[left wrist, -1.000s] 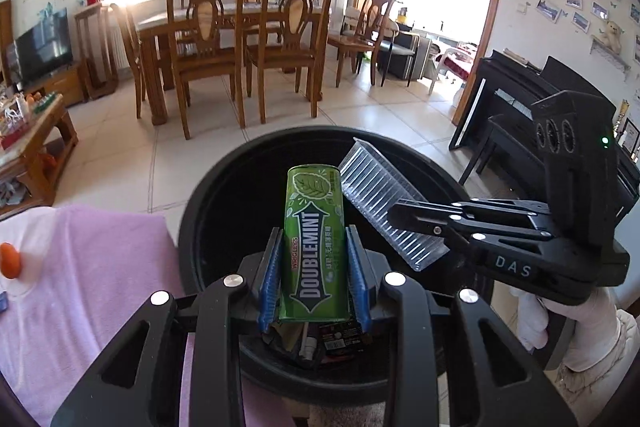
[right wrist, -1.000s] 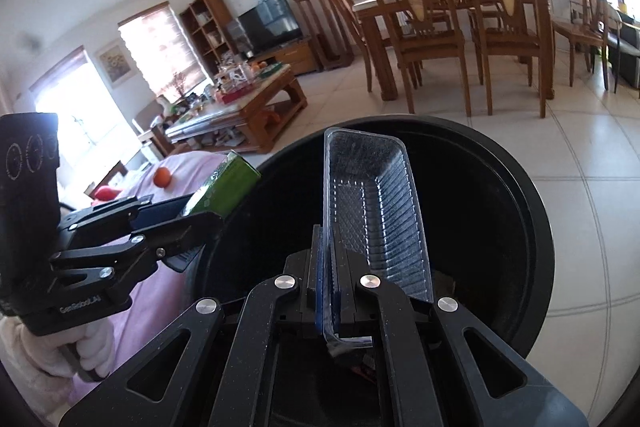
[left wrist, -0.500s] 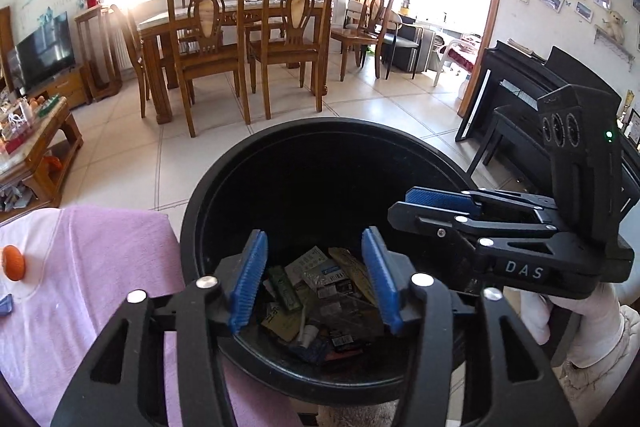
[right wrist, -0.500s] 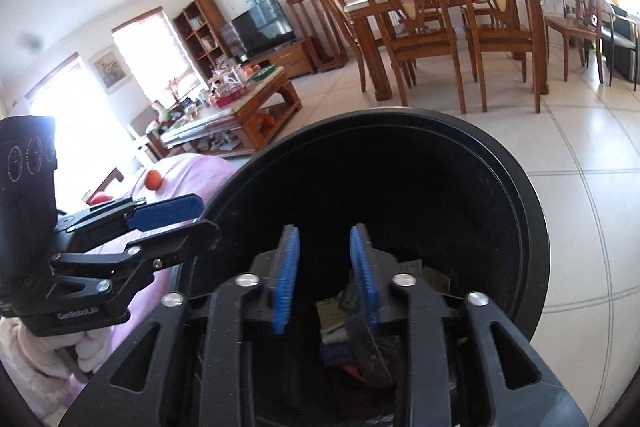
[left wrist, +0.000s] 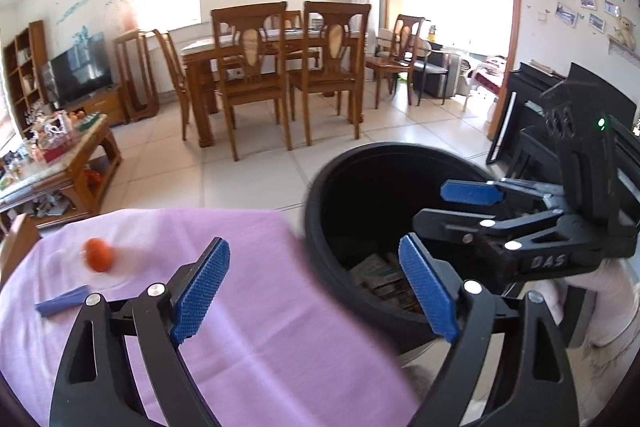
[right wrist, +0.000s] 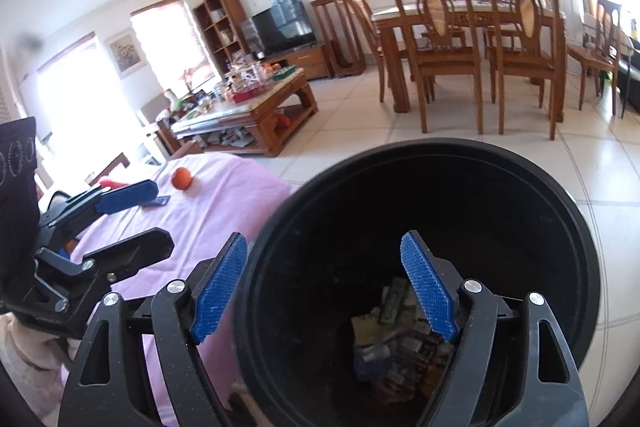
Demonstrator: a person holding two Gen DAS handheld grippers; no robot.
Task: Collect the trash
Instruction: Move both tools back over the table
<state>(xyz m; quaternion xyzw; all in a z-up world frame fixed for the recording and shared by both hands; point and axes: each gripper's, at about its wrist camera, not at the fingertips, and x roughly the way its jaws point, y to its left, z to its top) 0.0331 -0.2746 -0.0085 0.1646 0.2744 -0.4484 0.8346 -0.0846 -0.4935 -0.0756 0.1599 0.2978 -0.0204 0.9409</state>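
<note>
A black round bin (left wrist: 320, 195) stands beside a table draped in purple cloth (left wrist: 240, 307). Wrappers and packets (left wrist: 380, 275) lie at its bottom, among them a green pack (right wrist: 394, 301). My left gripper (left wrist: 313, 243) hangs over the cloth's edge and the bin's near rim. Its jaws are opening wide, with nothing between them. My right gripper (right wrist: 324, 238) hovers above the bin (right wrist: 440, 151), its jaws also opening and empty. Each gripper shows in the other's view: the right gripper (left wrist: 444, 207) over the bin, the left gripper (right wrist: 148, 217) over the cloth.
On the cloth lie an orange fruit (left wrist: 98, 254) and a flat blue-purple piece (left wrist: 62, 301). A cluttered coffee table (left wrist: 60, 163) stands to the left. A dining table with chairs (left wrist: 280, 67) is beyond on the tiled floor, and a black piano (left wrist: 520, 99) is at the right.
The green gum pack left my left gripper and the clear plastic tray left my right; both are gone from the jaws. Both grippers opened wide and drew back towards the cloth.
</note>
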